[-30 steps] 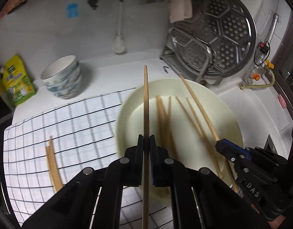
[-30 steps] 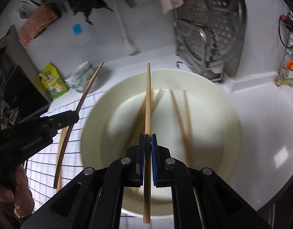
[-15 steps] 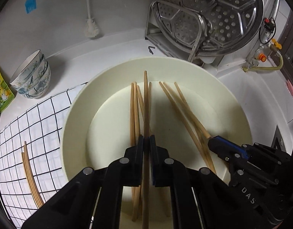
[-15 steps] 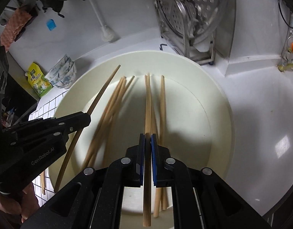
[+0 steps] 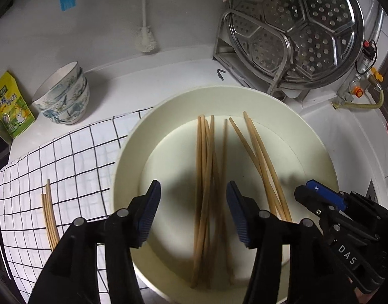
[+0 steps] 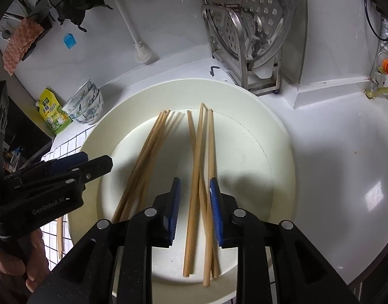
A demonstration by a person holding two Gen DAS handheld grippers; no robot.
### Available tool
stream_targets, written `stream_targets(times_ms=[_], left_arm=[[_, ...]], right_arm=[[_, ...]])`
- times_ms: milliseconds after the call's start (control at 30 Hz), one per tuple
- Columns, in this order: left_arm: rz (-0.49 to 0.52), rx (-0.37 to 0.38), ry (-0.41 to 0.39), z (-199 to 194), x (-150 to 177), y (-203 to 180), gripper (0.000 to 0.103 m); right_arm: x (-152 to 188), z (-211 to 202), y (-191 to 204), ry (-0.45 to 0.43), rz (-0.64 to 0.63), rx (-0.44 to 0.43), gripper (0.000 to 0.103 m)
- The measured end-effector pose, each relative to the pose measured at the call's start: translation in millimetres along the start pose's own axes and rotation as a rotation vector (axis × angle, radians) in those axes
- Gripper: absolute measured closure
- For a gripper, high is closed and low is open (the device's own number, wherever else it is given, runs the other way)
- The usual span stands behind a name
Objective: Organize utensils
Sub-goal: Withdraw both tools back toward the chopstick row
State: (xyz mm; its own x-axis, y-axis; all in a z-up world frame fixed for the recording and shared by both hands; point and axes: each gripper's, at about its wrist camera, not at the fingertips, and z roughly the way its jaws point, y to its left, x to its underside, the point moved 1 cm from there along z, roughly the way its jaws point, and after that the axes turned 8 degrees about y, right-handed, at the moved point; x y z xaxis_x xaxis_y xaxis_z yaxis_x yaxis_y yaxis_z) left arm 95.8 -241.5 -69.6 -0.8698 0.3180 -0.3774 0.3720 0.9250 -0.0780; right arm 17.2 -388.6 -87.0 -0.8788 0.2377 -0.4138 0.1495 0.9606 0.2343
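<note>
Left wrist, both grippers (image 5: 192, 209) (image 6: 195, 207) just parted, chopsticks (image 5: 206, 177) free inside plate rim (image 5: 128, 152).

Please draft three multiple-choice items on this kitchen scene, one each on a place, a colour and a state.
1. Where do most chopsticks lie?
A. In the cream plate
B. In the stacked bowls
C. On the steamer tray

2. What colour are the lines on the checked cloth?
A. Red
B. Black
C. Green

3. How do the left gripper and right gripper stand?
A. Each clamped on a chopstick
B. One clamped, one open
C. Both open, pads pressing nothing

Answers: 1 A, two loose groups rest on the plate; 2 B, black grid on white; 3 C, the jaws have just been opening and the chopsticks lie loose between them.
</note>
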Motion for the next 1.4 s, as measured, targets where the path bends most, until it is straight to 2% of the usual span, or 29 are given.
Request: stream_targets(times_ms=[133, 200, 367, 833, 1100, 1400], left_arm=[[-0.01, -0.007, -0.012, -10.6, 4.5, 7.7, 0.044], [-0.016, -0.008, -0.018, -16.2, 7.7, 12.0, 0.043], [-0.026, -0.009, -0.039, -31.3, 16.5, 24.3, 0.036], [-0.05, -0.009, -0.092, -73.5, 42.4, 71.3, 0.034], [-0.105, -0.027, -0.106, -90.0, 61.5, 120.1, 0.03], [-0.214, -0.099, -0.084, -92.2, 99.5, 197.1, 0.029]], right_arm=[[2.8, -5.5, 7.5, -0.003, -0.011, -0.006, 0.078], [4.1, -9.5, 12.9, -0.01, -0.017, -0.008, 0.071], [6.4, -19.2, 29.0, -0.023, -0.035, -0.004, 0.07], [17.3, -42.1, 88.6, -0.054, -0.094, 0.005, 0.066], [26.5, -37.2, 134.4, -0.035, -0.15, -0.013, 0.061], [38.4, -15.5, 199.3, 0.012, -0.239, -0.058, 0.059]])
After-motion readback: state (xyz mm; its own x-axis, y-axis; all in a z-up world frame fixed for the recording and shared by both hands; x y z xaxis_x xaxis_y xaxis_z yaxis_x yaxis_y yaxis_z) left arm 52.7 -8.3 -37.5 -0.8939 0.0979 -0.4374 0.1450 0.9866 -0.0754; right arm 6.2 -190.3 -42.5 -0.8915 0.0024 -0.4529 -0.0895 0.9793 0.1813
